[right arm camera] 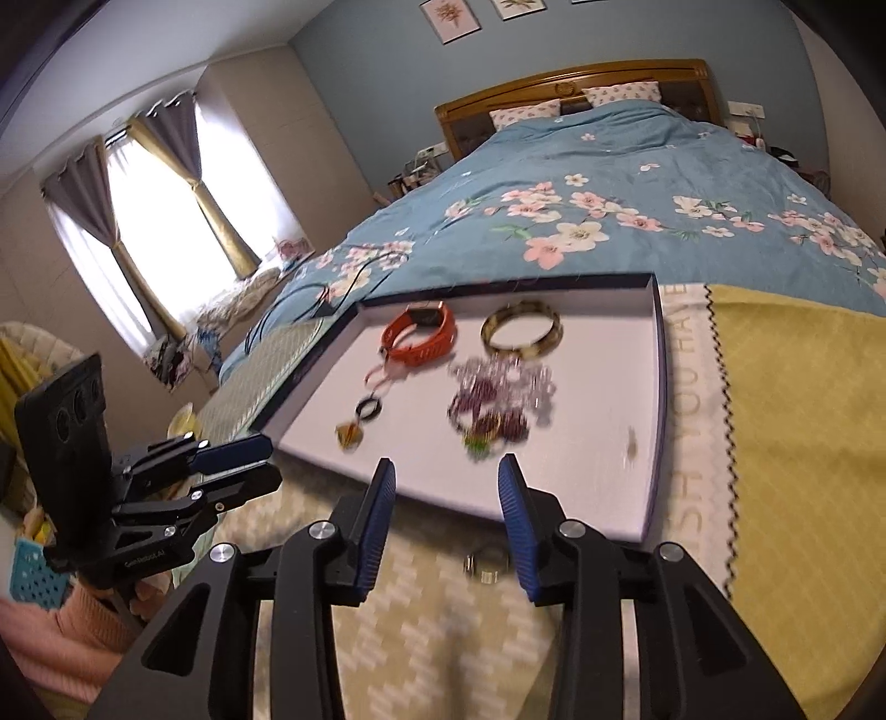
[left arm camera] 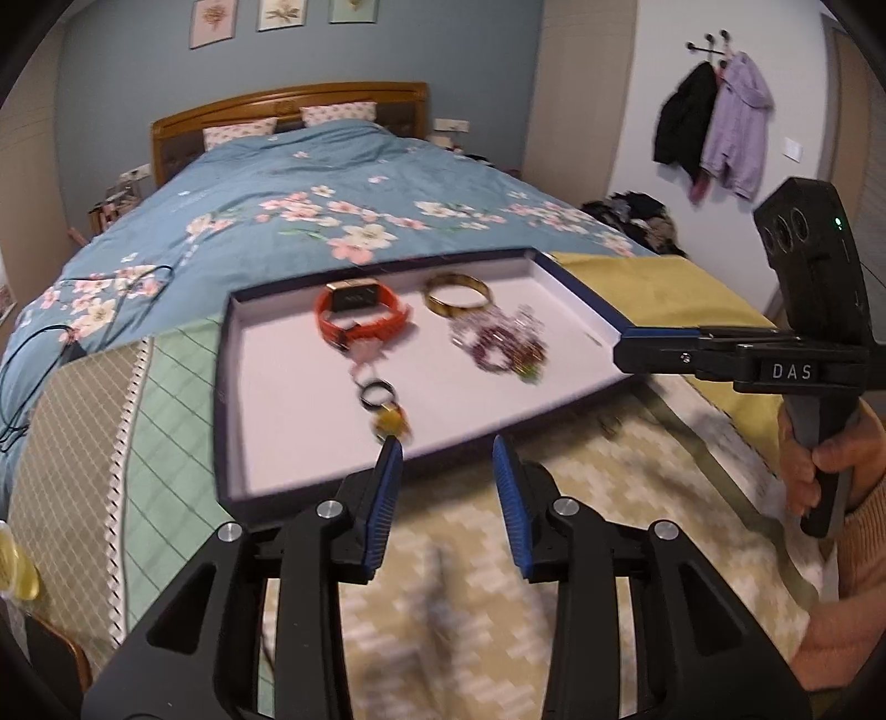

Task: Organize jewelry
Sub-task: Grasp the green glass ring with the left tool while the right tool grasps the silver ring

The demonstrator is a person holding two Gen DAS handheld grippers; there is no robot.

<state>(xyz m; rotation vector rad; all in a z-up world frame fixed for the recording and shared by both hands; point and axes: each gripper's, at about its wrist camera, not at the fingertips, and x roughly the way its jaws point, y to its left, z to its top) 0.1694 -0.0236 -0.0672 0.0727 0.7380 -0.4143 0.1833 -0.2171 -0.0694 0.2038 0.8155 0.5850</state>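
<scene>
Glossy metal bangle lies in a matt paper-lined tray.

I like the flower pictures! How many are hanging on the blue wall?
3 in the left view: left picture, middle picture, right picture, in a row above the headboard. Their tops are cut off.

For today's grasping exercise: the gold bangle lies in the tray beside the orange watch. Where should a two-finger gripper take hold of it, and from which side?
Grip the bangle across its band, one finger inside the ring and one outside, coming down from above. It seems to lie flat on the tray floor, so its hole faces up. Probably take the far right arc: the beads crowd its near edge and the watch sits left.
</scene>
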